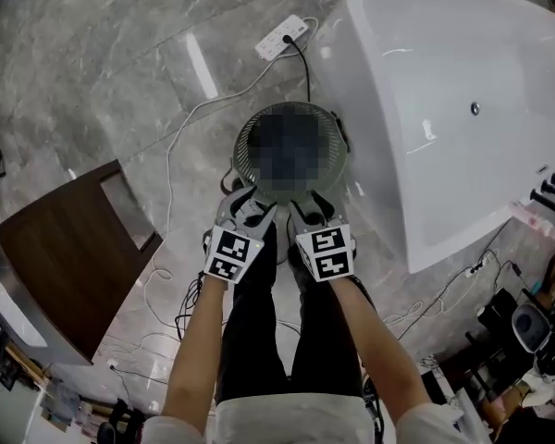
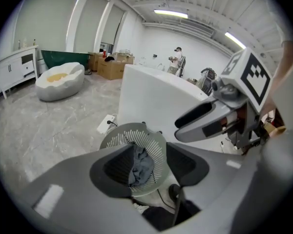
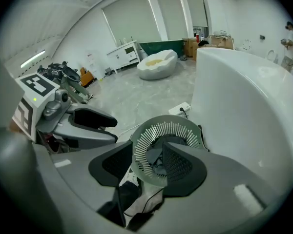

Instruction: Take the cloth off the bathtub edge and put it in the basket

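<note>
A grey-green slatted basket (image 1: pixel 243 160) stands on the floor beside the white bathtub (image 1: pixel 462 109). In the left gripper view a grey cloth (image 2: pixel 140 167) lies crumpled inside the basket (image 2: pixel 136 133). The right gripper view shows the same cloth (image 3: pixel 157 161) down in the basket (image 3: pixel 151 135). My left gripper (image 1: pixel 243 206) and right gripper (image 1: pixel 310 209) hover side by side over the basket's near rim, both pointing down. Each is open, with nothing between the pads. In the head view a mosaic patch hides the basket's inside.
A white power strip (image 1: pixel 282 37) with cables lies on the marble floor behind the basket. A dark wooden cabinet (image 1: pixel 65 266) stands at the left. Equipment and cables (image 1: pixel 536 331) crowd the lower right. The person's legs are just behind the basket.
</note>
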`<move>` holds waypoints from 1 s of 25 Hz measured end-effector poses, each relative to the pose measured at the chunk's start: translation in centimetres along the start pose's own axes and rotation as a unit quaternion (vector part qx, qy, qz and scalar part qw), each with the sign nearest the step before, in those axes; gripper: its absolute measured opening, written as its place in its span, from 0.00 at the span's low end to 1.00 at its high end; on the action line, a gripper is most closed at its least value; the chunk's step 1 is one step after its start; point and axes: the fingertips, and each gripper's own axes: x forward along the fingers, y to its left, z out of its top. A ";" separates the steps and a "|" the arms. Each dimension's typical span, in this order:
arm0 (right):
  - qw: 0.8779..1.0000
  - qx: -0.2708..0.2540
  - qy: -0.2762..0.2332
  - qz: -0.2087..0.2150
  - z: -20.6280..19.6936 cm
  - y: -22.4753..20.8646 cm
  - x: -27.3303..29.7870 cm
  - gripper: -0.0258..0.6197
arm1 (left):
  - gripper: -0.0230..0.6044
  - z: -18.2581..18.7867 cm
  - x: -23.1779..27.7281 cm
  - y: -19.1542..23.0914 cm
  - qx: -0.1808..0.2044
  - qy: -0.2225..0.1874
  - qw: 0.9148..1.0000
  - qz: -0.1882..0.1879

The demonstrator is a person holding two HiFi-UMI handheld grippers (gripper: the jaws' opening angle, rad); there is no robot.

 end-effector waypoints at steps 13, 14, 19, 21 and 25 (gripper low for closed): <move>0.999 -0.017 -0.027 0.016 -1.4 0.5 -16.0 0.30 | 0.46 5.1 -10.7 -9.9 -0.044 -0.044 0.996 0.069; 0.999 -0.022 -0.034 0.018 -0.8 0.9 -17.2 0.30 | 0.46 5.9 -11.9 -10.4 -0.050 -0.054 0.994 0.077; 0.997 -0.025 -0.062 0.031 -0.1 2.9 -23.0 0.30 | 0.46 8.6 -16.4 -14.2 -0.075 -0.084 0.989 0.098; 0.996 -0.018 -0.075 0.037 -0.2 3.8 -25.1 0.30 | 0.46 9.1 -18.0 -15.6 -0.082 -0.093 0.987 0.100; 0.992 0.003 -0.112 0.064 -0.9 4.8 -29.2 0.30 | 0.46 9.6 -19.2 -18.0 -0.074 -0.105 0.987 0.098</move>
